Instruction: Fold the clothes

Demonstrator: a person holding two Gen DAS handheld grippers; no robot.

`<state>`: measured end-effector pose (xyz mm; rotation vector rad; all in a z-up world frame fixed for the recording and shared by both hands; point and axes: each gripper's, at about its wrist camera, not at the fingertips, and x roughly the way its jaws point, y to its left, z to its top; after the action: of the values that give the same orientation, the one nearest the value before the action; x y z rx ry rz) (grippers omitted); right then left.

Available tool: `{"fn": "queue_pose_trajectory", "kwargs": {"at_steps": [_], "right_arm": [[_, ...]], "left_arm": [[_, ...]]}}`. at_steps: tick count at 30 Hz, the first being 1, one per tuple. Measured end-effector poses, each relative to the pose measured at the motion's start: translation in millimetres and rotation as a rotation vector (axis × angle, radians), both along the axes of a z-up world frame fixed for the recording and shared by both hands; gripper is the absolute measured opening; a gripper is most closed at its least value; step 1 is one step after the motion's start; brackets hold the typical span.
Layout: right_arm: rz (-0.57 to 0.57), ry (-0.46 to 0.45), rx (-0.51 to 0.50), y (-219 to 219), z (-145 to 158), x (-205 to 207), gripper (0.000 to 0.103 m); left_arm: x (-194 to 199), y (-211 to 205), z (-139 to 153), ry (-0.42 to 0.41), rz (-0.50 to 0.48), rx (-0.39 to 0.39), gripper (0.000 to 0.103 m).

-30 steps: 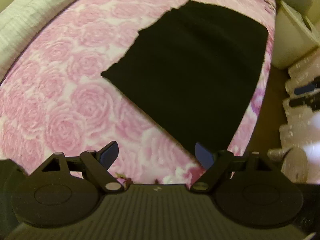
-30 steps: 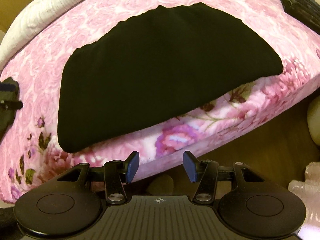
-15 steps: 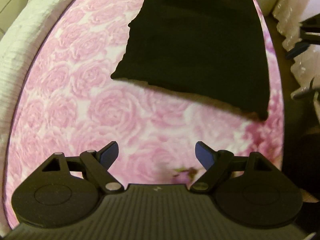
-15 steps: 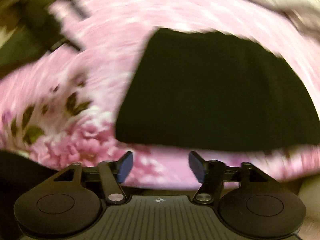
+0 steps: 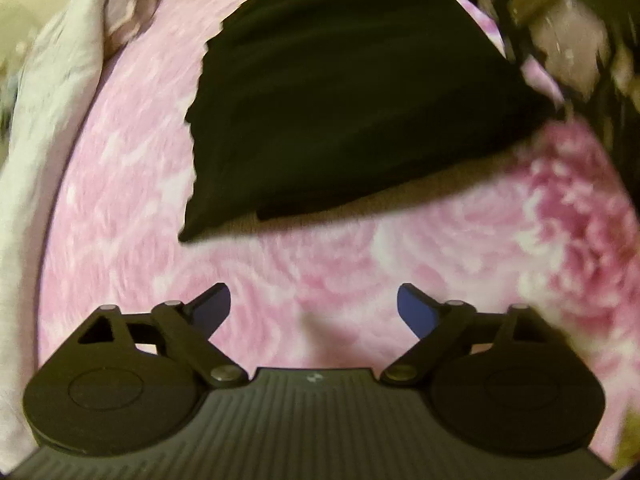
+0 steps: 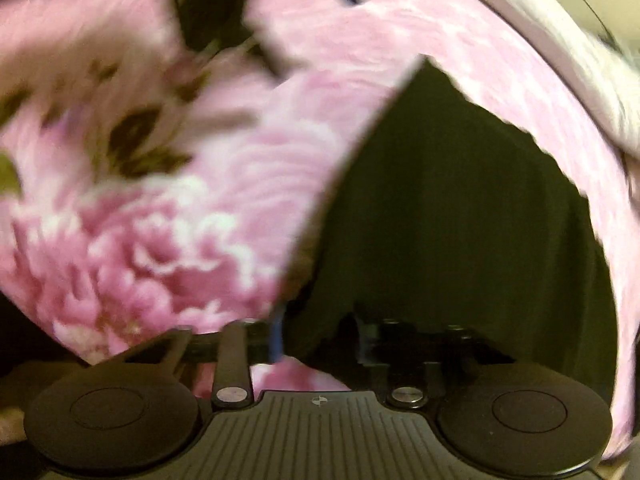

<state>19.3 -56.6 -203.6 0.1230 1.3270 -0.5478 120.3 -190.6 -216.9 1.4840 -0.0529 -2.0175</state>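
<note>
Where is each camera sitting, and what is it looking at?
Left wrist: sits on the left gripper, looking forward over the pink rose blanket at the black garment; its open fingers show.
Right wrist: sits on the right gripper, very close to the black garment; its blurred fingers show, with cloth between them.
Shared: the garment and the blanket.

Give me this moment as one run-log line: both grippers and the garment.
left hand-held gripper: open, empty, over pink rose-print blanket | right hand-held gripper: at edge of black fabric garment, closure unclear (blur) | garment: flat on blanket
</note>
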Motion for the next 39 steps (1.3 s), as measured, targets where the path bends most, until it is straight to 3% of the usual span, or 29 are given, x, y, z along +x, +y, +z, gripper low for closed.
{"fn": "queue_pose_trajectory", "kwargs": {"at_steps": [5, 7, 13, 14, 15, 16, 17, 20, 21, 23, 27, 32, 34, 36, 37, 38, 39], "right_arm": [[-0.357, -0.236, 0.218, -74.4, 44.5, -50.0, 0.024], [-0.423, -0.293, 0.276, -94.5, 53.4, -66.5, 0.024], [-0.455, -0.359, 0.313, -113.9, 68.4, -86.6, 0.024], [-0.453, -0.363, 0.313, -112.9, 68.2, -87.4, 0.024], [-0.451, -0.368, 0.313, -111.9, 68.0, -88.2, 0.024], [-0.448, -0.371, 0.314, -109.7, 66.1, -88.7, 0.024], [-0.442, -0.375, 0.312, -107.5, 64.0, -86.1, 0.024], [-0.409, -0.375, 0.283, -92.2, 56.5, -78.3, 0.03], [-0.384, -0.36, 0.253, -83.3, 53.3, -74.7, 0.035], [-0.313, -0.325, 0.179, -62.1, 46.0, -65.4, 0.071], [-0.133, -0.25, 0.011, -13.1, 29.5, -43.5, 0.076], [0.011, -0.098, -0.149, 7.2, -7.0, -26.1, 0.077], [0.068, -0.036, -0.212, 14.8, -21.8, -19.3, 0.077], [0.125, 0.027, -0.275, 22.4, -36.7, -12.5, 0.075], [0.1, 0.01, -0.267, 17.9, -32.0, -15.7, 0.055], [0.066, -0.017, -0.252, 11.9, -25.1, -20.2, 0.026], [0.031, -0.043, -0.236, 5.8, -18.2, -24.7, 0.016]], "left_arm": [[-20.4, -4.2, -15.2, -0.045, -0.134, -0.15, 0.091], [-30.2, -8.9, -20.5, -0.058, -0.177, -0.222, 0.092], [-54.4, -23.3, -43.0, -0.111, -0.327, -0.362, 0.095], [-57.6, -25.2, -47.9, -0.125, -0.357, -0.379, 0.093], [-60.1, -27.5, -51.7, -0.139, -0.379, -0.386, 0.085], [-61.8, -30.5, -53.2, -0.147, -0.39, -0.371, 0.073], [-63.2, -35.2, -53.0, -0.15, -0.395, -0.336, 0.043], [-65.0, -45.5, -46.4, -0.144, -0.402, -0.254, 0.025], [-64.1, -48.2, -43.4, -0.135, -0.401, -0.232, 0.022], [-62.1, -53.7, -36.6, -0.121, -0.394, -0.198, 0.021], [-61.7, -70.9, -19.6, -0.074, -0.334, -0.102, 0.02], [-64.6, -102.2, 1.2, 0.014, -0.217, 0.054, 0.02], [-66.0, -105.9, 6.0, 0.017, -0.217, 0.069, 0.02], [-67.5, -106.4, 9.2, 0.005, -0.235, 0.07, 0.02], [-68.0, -102.8, 9.6, -0.011, -0.255, 0.064, 0.02], [-68.4, -99.2, 10.3, -0.028, -0.272, 0.055, 0.02], [-68.5, -95.6, 11.9, -0.043, -0.285, 0.04, 0.019]]}}
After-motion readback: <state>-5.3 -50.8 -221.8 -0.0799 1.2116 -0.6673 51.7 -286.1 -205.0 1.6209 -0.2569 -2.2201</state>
